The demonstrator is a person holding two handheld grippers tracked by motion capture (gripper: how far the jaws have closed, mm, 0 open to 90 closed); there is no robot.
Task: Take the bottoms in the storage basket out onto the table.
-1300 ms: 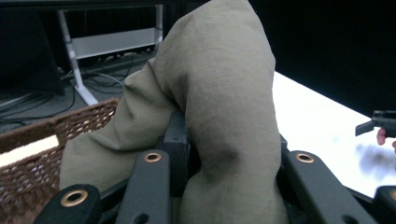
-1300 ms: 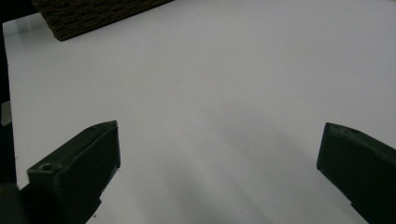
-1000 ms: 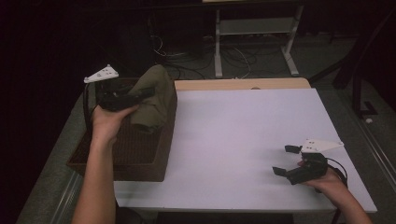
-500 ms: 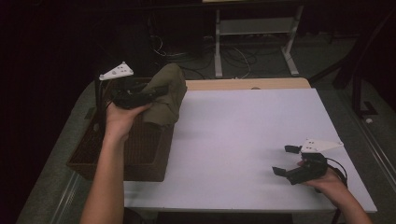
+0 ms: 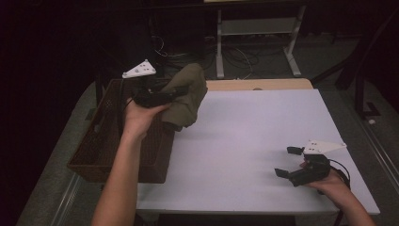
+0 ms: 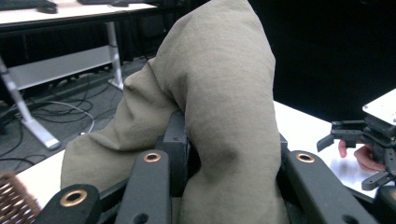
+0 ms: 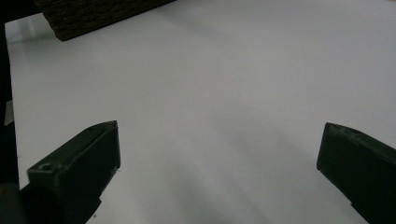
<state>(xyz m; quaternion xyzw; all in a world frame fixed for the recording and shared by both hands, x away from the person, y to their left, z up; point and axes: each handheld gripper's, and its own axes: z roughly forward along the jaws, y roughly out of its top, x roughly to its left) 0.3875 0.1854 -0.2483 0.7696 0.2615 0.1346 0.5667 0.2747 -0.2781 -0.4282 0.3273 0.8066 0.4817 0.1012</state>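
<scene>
Carried rightward since a second ago: olive cloth (image 5: 186,96), clamped in left gripper (image 5: 162,96), now hanging over wicker basket (image 5: 101,141) edge beside white table (image 5: 244,141). Soft, light, floppy; best pinched at a bunched fold. Right gripper (image 5: 289,162) spread wide, empty, low over table.

High view: fixed above the person's side, facing forward and down; takes in the whole white surface (image 5: 263,141), the wicker basket (image 5: 101,150) at its left edge, forearms entering from below.

Left tongs view: rides the left tongs (image 6: 224,158), very close behind the olive cloth (image 6: 219,93) clamped in them; looks across the surface toward the right tongs (image 6: 362,149), shared with the high view (image 5: 288,162).

Right tongs view: low, just over the surface (image 7: 224,93), facing the basket (image 7: 93,14) beyond it.
</scene>
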